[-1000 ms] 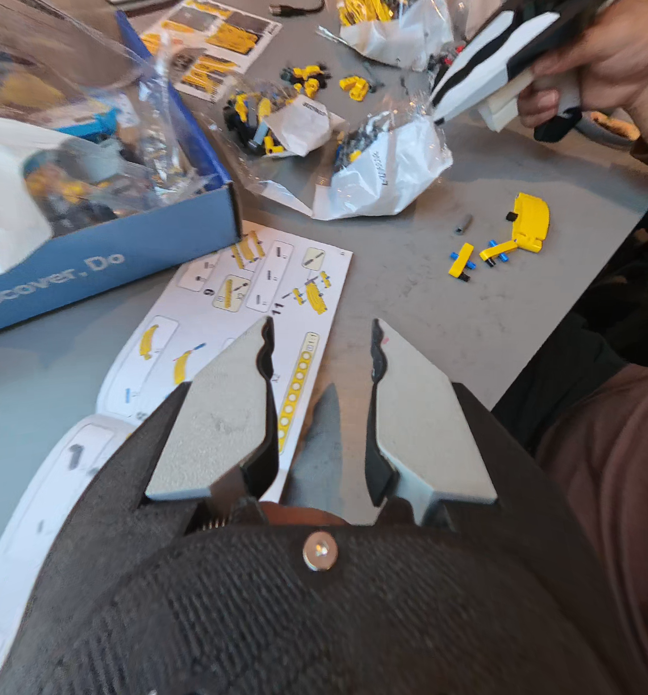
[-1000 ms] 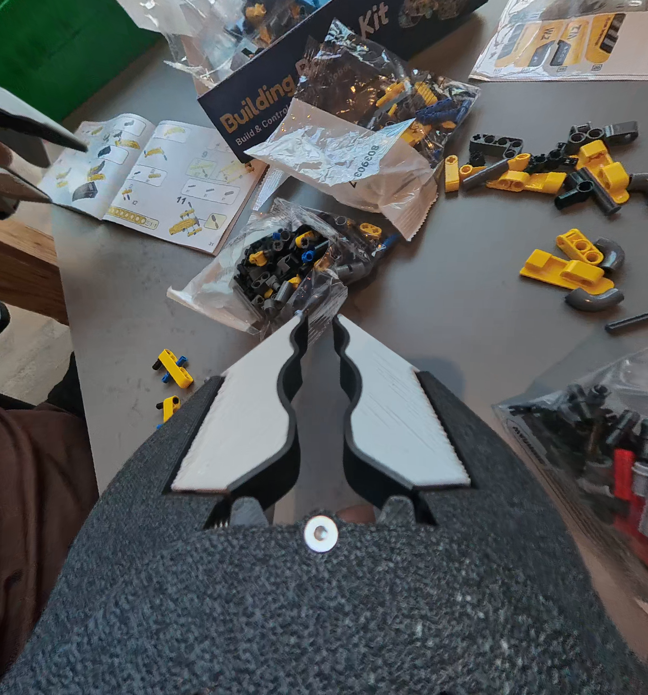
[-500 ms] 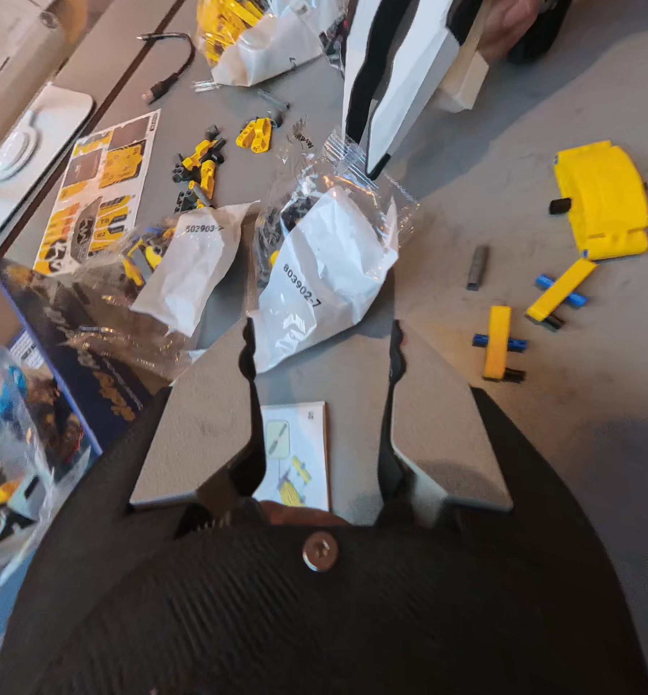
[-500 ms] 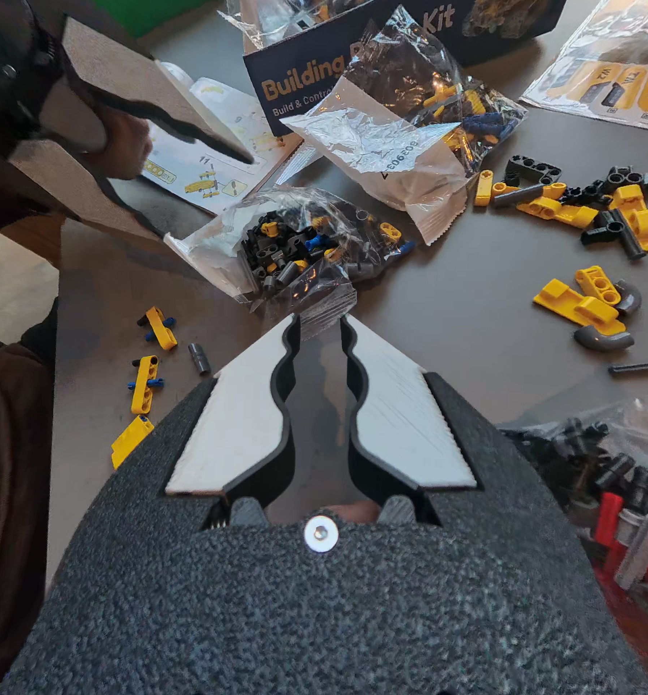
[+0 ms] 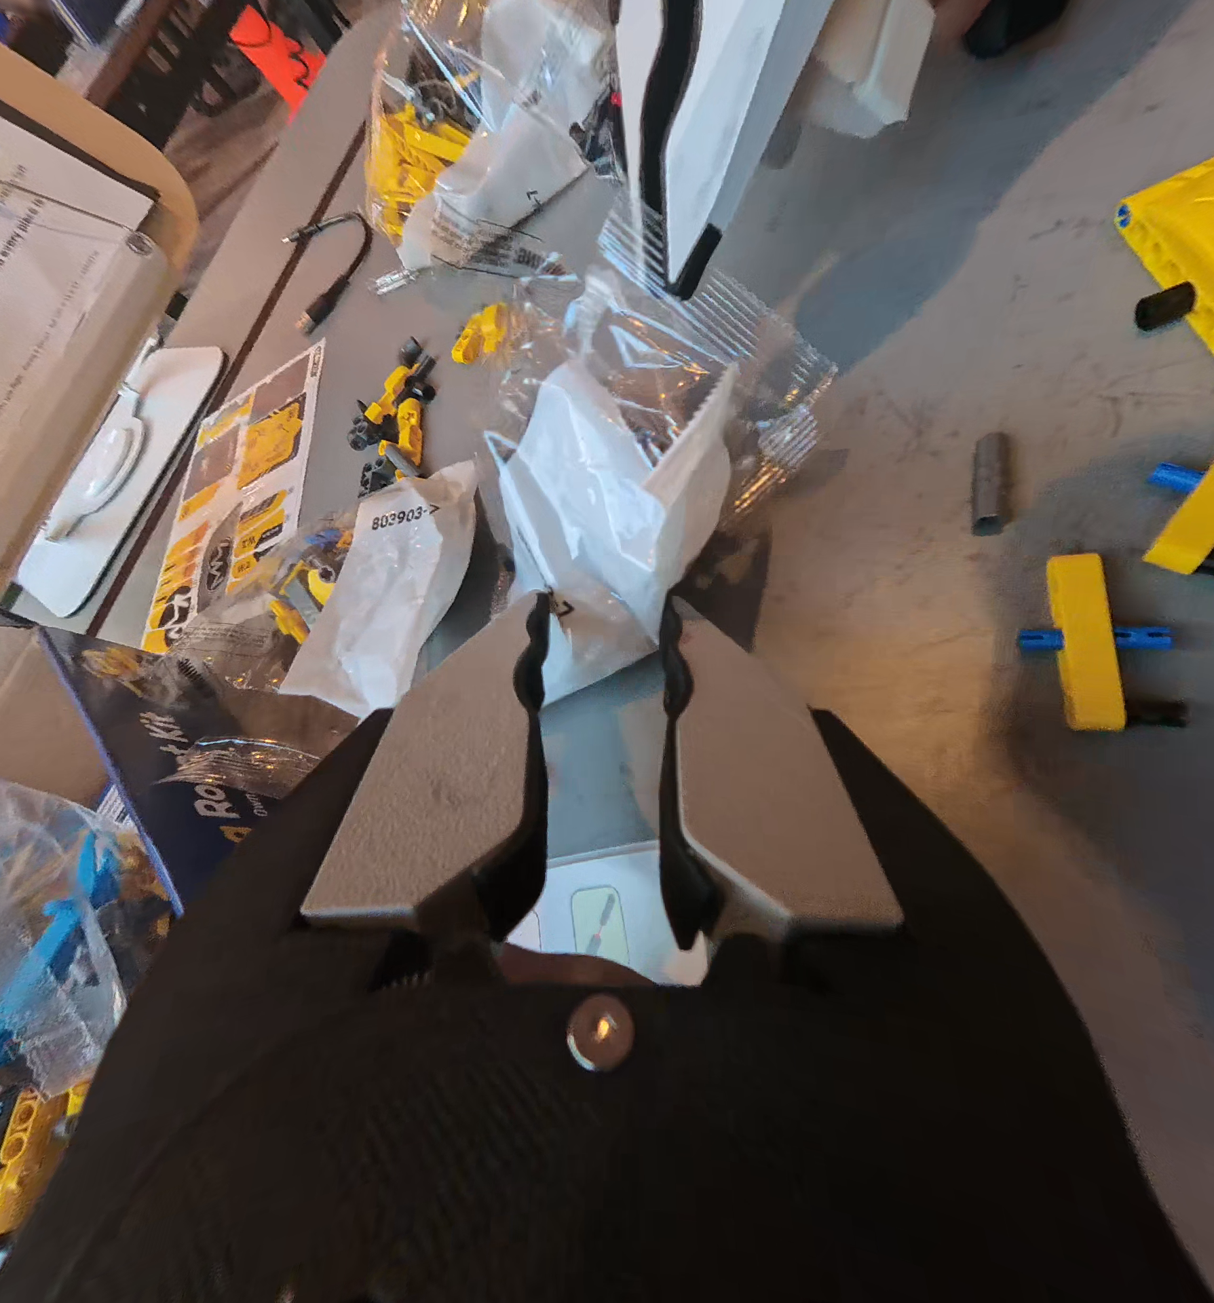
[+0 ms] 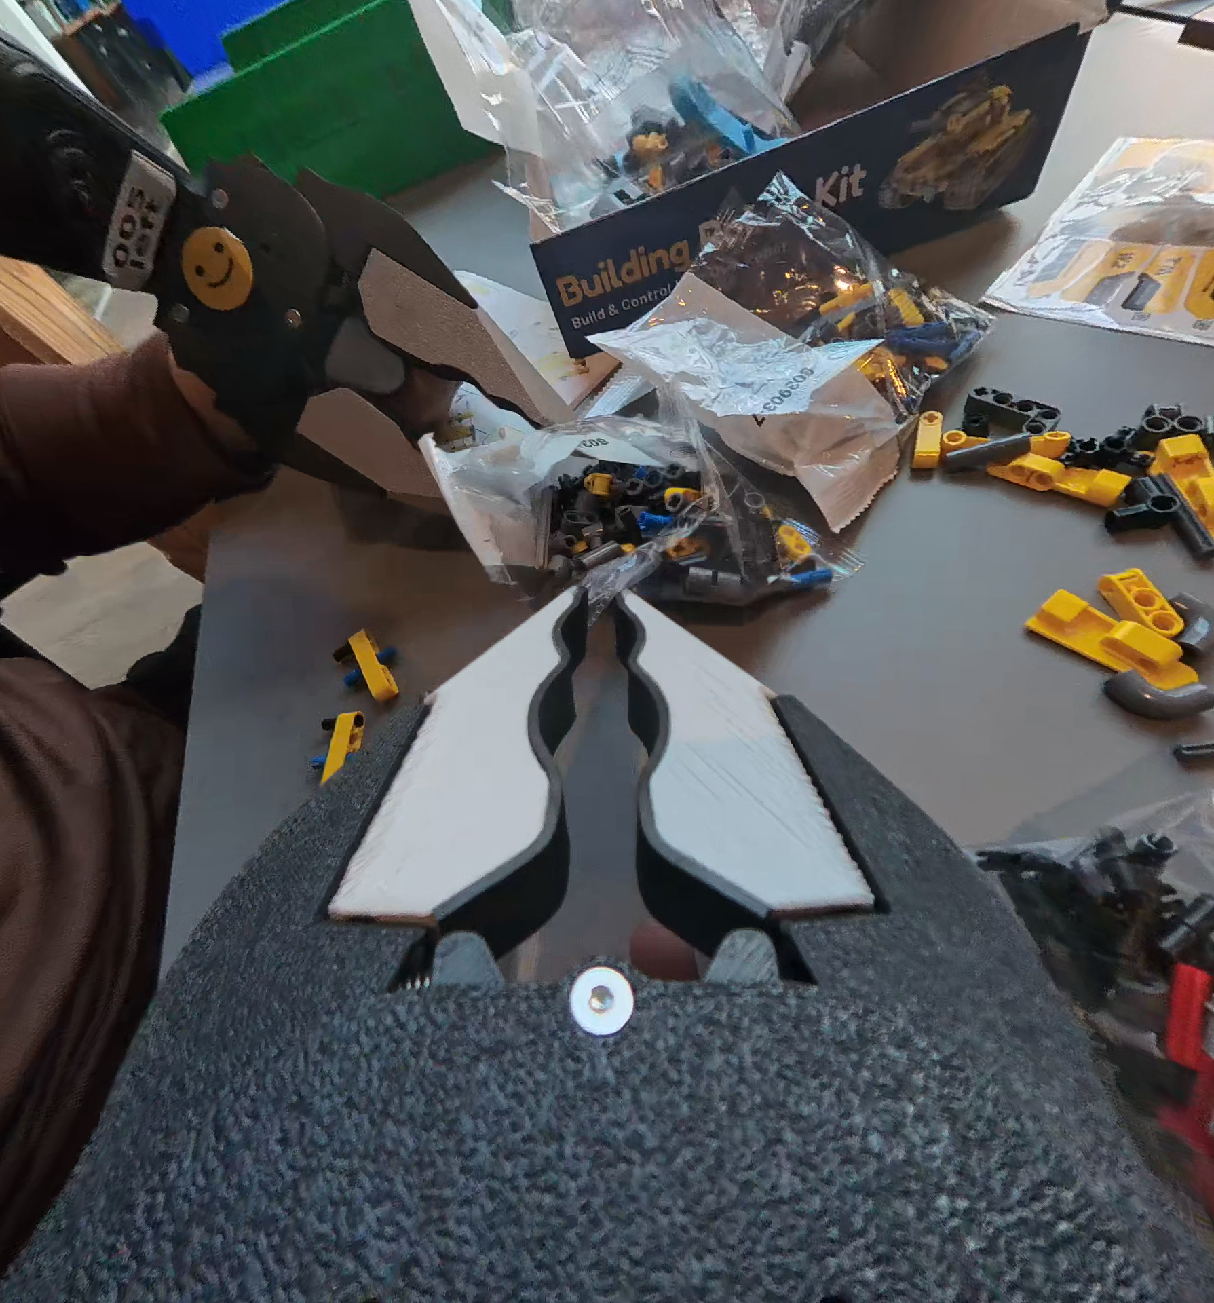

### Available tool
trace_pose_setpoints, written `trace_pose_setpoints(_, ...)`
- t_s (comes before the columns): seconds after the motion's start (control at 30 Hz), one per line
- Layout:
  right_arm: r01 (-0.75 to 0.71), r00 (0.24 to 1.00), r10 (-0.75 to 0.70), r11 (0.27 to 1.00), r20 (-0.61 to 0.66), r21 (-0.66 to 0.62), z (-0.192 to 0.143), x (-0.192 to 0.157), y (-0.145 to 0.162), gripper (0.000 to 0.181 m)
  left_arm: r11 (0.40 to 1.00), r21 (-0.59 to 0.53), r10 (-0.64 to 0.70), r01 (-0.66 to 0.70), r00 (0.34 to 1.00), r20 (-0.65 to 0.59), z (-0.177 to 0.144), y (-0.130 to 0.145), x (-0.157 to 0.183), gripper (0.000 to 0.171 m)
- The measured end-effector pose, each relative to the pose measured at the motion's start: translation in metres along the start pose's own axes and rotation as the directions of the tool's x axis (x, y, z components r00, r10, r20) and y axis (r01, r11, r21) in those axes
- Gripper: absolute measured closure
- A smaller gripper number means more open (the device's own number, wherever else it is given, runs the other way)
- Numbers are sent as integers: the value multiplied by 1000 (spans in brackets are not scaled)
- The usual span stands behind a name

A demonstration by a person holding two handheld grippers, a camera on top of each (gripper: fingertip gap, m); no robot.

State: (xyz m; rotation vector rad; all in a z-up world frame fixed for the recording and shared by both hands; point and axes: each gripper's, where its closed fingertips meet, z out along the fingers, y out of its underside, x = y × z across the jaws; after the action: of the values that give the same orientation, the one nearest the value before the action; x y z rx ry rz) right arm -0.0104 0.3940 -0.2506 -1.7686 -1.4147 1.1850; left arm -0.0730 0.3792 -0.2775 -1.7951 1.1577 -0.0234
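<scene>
Together, two hand-held grippers — left point(image 5: 600, 613) gaping, right point(image 6: 598, 599) pinching parts bag point(image 6: 632, 508).

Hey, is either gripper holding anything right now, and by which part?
Right gripper pinches the parts bag by its near clear edge. Left gripper, open, holds nothing.

Inventory, grey table point(image 6: 942, 705):

2 grippers: left gripper point(image 5: 600, 606), right gripper point(image 6: 598, 599). 1 dark kit box point(image 6: 872, 211). 1 sticker sheet point(image 6: 1147, 275). 1 instruction booklet point(image 6: 512, 331). Parts bags in right wrist view: 2 in front point(image 6: 618, 508) point(image 6: 787, 374), 1 at right edge point(image 6: 1154, 902).
</scene>
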Motion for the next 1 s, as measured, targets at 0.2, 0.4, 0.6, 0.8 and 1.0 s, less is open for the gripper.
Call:
trace_pose_setpoints(0.2,-3,1000,3,1000,-12,-8,2,4,3,173,996,67,-51,51,999,0,-8,-7,-5,151)
trace_pose_setpoints(0.4,35,999,-36,999,30,28,4,-5,-3,173,999,50,-13,14,1000,-19,-8,-3,1,152)
trace_pose_setpoints(0.6,87,996,-89,995,27,44,1,-11,-6,171,998,60,-30,32,999,-36,-9,-4,1,155)
trace_pose_setpoints(0.8,88,996,-89,995,28,46,0,-11,-6,171,998,56,-28,30,999,-36,-9,-3,1,156)
trace_pose_setpoints(1.0,87,996,-87,994,6,61,-1,-6,-8,169,996,70,-48,51,998,-45,-11,-5,-1,156)
